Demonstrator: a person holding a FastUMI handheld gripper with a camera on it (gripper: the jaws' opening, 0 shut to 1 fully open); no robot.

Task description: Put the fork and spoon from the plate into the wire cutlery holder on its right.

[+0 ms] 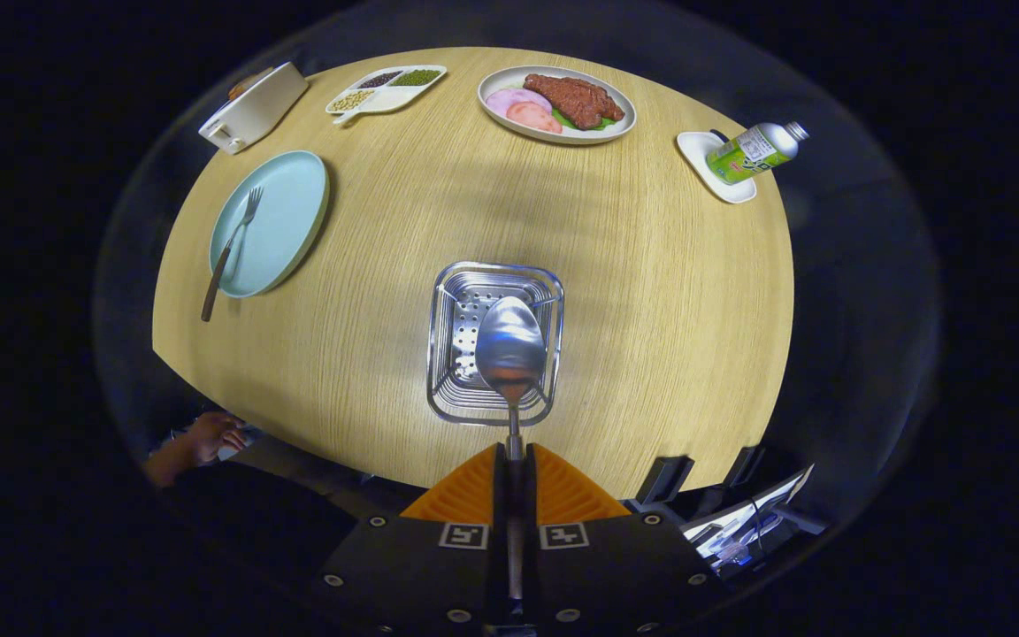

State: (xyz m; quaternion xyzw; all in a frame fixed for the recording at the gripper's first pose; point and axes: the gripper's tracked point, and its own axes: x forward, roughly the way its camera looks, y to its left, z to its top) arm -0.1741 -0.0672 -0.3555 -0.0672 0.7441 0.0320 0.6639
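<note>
My gripper (pixel 515 456) is shut on the handle of a metal spoon (pixel 509 351), whose bowl points forward and hangs over the open top of the wire cutlery holder (pixel 448 345). The holder is a square steel basket with a perforated bottom, standing on the round wooden table (pixel 651 292) just ahead of my fingers. Far to the left lies a pale blue plate (pixel 284 221) with a fork (pixel 231 252) on it, tines away from me, its dark handle sticking out over the plate's near rim.
At the table's far side stand a white box (pixel 253 108), a divided dish of beans (pixel 386 88) and a plate of meat and ham (pixel 556 103). A green-labelled bottle (pixel 753 152) lies on a small white dish at the right. A person's hand (pixel 209 438) is at the near left edge.
</note>
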